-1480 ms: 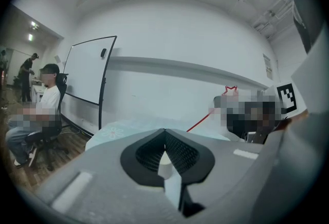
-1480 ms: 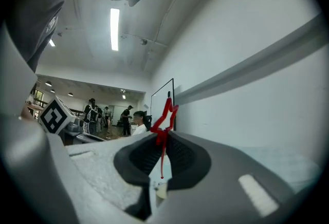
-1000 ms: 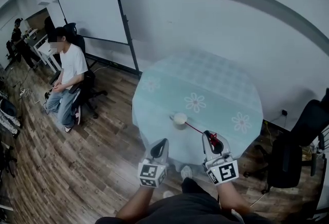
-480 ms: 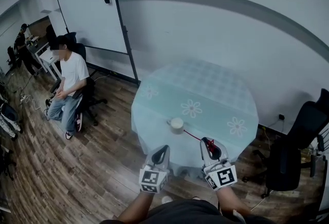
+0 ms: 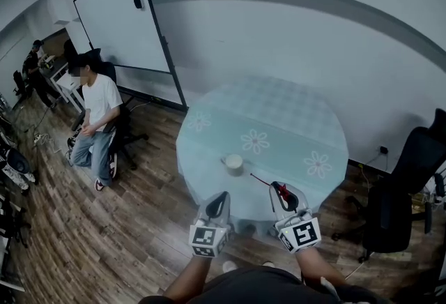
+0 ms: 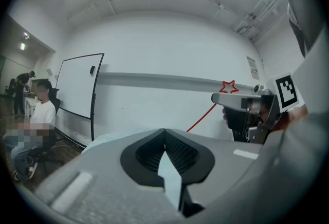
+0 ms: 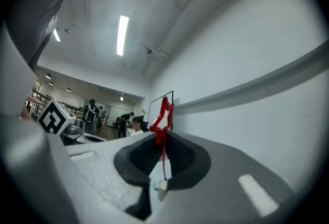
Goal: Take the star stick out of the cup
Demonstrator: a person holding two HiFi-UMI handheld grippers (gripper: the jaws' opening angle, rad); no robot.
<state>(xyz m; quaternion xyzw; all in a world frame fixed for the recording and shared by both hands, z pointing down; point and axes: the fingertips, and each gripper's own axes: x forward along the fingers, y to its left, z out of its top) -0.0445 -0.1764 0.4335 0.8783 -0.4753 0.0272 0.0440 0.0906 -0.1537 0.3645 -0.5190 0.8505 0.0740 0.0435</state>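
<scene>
A small white cup [image 5: 233,163] stands on the round table with a pale flowered cloth [image 5: 293,121], near its front edge. My right gripper [image 5: 281,192] is shut on the red star stick [image 5: 277,188], gripping it near the star. The thin stem slants toward the cup, and its tip stops a little short of the rim. In the right gripper view the star stick [image 7: 163,115] stands between the jaws, with the cup [image 7: 162,184] tiny below it. My left gripper [image 5: 218,203] hangs shut and holds nothing, to the left of the right one. The left gripper view shows the right gripper [image 6: 247,110] and the star [image 6: 229,87].
A person in a white shirt [image 5: 97,104] sits on a chair at the left, beside a whiteboard [image 5: 118,13]. At the right stands a black office chair [image 5: 408,184]. Wooden floor [image 5: 104,240] surrounds the table; a grey wall lies behind it.
The right gripper has drawn the star stick back toward me, and its tip has come away from the cup. Both grippers now sit farther from the table.
</scene>
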